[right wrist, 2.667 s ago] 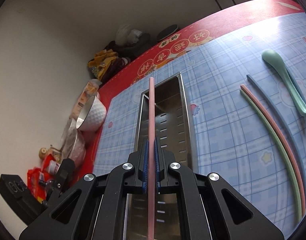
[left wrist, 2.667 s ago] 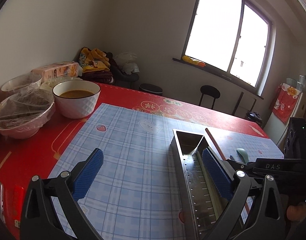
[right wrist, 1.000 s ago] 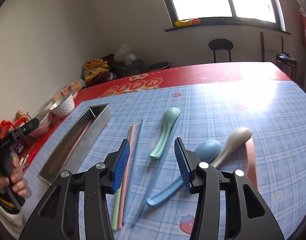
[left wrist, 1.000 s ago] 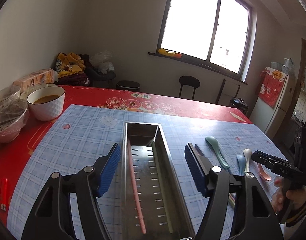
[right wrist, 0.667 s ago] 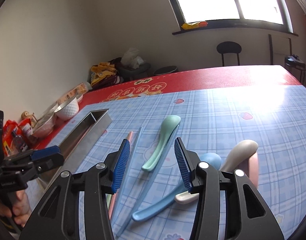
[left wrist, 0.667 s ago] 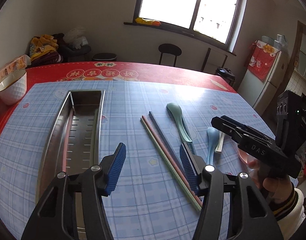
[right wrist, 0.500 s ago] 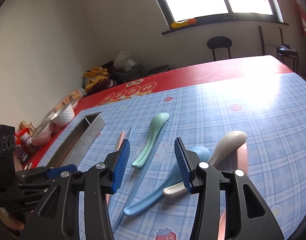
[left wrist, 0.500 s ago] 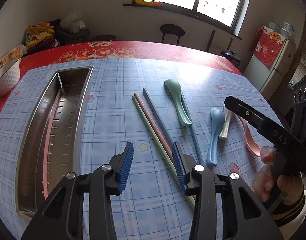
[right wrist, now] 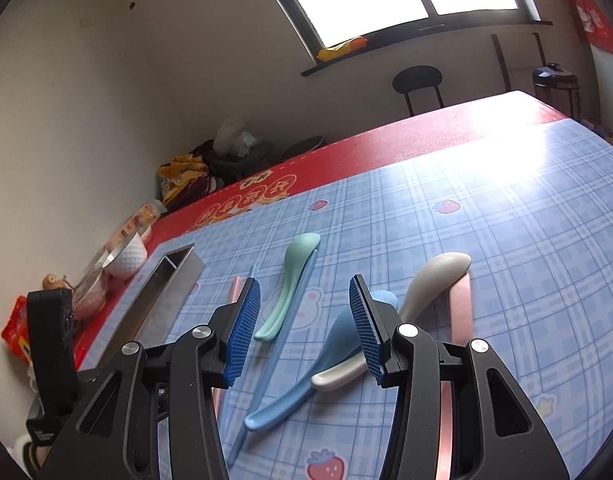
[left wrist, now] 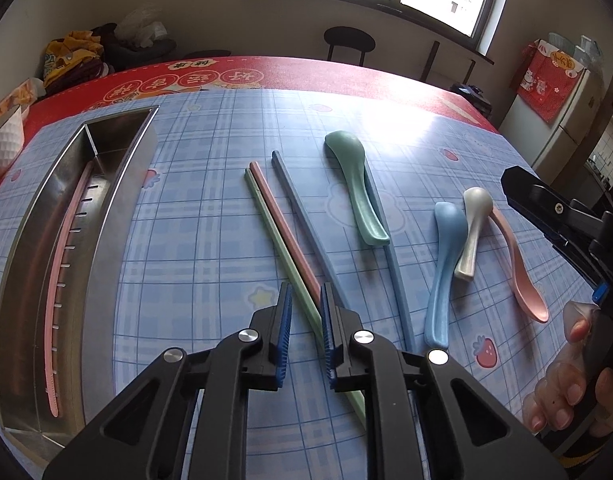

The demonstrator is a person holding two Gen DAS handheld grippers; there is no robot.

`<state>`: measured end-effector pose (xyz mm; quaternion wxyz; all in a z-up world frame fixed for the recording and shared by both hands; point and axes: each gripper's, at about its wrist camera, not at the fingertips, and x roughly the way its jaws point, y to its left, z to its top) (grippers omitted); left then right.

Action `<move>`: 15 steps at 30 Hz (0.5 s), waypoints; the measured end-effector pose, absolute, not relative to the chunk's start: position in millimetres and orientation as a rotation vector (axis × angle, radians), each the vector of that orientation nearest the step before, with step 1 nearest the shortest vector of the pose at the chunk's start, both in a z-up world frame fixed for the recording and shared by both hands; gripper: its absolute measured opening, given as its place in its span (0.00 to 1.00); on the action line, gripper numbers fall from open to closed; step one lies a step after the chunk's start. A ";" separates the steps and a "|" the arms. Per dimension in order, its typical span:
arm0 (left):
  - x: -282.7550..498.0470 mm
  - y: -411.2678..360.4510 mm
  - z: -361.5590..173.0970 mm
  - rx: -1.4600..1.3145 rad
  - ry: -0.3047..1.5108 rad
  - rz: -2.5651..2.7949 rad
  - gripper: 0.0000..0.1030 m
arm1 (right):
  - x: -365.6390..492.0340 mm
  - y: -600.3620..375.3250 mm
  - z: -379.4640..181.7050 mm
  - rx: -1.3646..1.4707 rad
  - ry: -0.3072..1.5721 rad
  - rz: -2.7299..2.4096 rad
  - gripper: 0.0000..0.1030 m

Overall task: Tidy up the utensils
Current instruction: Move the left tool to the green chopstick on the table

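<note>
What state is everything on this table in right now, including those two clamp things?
Left hand-held gripper: narrowed around the green chopstick and loose pink chopstick, not yet clamped.
Right hand-held gripper: open, empty, above the spoons.
Metal tray: holds one pink chopstick.
Blue chopsticks: lying flat on the mat.
Green spoon: resting across a blue chopstick.
Blue spoon: flat, under the white spoon.
Pink spoon: flat on the mat.

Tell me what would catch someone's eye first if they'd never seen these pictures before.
Probably the pastel utensils scattered on the blue checked mat: a green spoon mid-table, with blue, white and pink spoons grouped to its right. Next, the left gripper, its jaws narrowed around the pink chopstick and green chopstick. At far left, a steel tray holds one pink chopstick.
</note>
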<state>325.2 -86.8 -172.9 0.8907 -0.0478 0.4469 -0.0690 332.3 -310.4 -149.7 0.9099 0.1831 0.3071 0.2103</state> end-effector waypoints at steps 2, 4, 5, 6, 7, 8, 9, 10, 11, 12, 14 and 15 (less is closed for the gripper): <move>326.1 -87.5 -174.8 -0.095 0.933 -0.132 0.14 | 331.3 -313.7 -150.1 0.378 0.634 0.433 0.45; 325.4 -87.2 -174.7 -0.080 0.929 -0.129 0.14 | 331.2 -314.0 -150.4 0.377 0.634 0.430 0.45; 324.8 -86.9 -174.5 -0.074 0.930 -0.128 0.14 | 331.9 -313.1 -150.5 0.376 0.635 0.428 0.45; 324.0 -85.8 -174.5 -0.070 0.931 -0.126 0.14 | 332.3 -313.3 -151.3 0.376 0.638 0.425 0.45; 322.8 -84.5 -174.2 -0.062 0.932 -0.119 0.14 | 332.9 -313.1 -151.5 0.377 0.641 0.422 0.45; 321.5 -83.4 -173.6 -0.043 0.932 -0.108 0.14 | 333.2 -313.0 -152.2 0.378 0.643 0.420 0.45; 320.0 -82.5 -172.9 -0.019 0.929 -0.094 0.14 | 333.5 -312.9 -152.6 0.379 0.645 0.421 0.45; 319.5 -80.9 -172.3 -0.002 0.926 -0.083 0.14 | 333.7 -312.9 -152.8 0.379 0.646 0.422 0.45; 319.6 -78.4 -171.5 0.004 0.925 -0.077 0.14 | 333.7 -312.5 -152.7 0.377 0.646 0.424 0.45; 320.0 -75.8 -170.9 -0.001 0.925 -0.075 0.14 | 333.5 -311.8 -152.4 0.375 0.644 0.426 0.45; 321.4 -72.2 -170.2 -0.009 0.924 -0.073 0.14 | 333.7 -310.5 -152.5 0.369 0.644 0.429 0.45; 322.7 -71.4 -170.8 -0.009 0.926 -0.071 0.14 | 333.9 -309.8 -153.0 0.367 0.645 0.430 0.45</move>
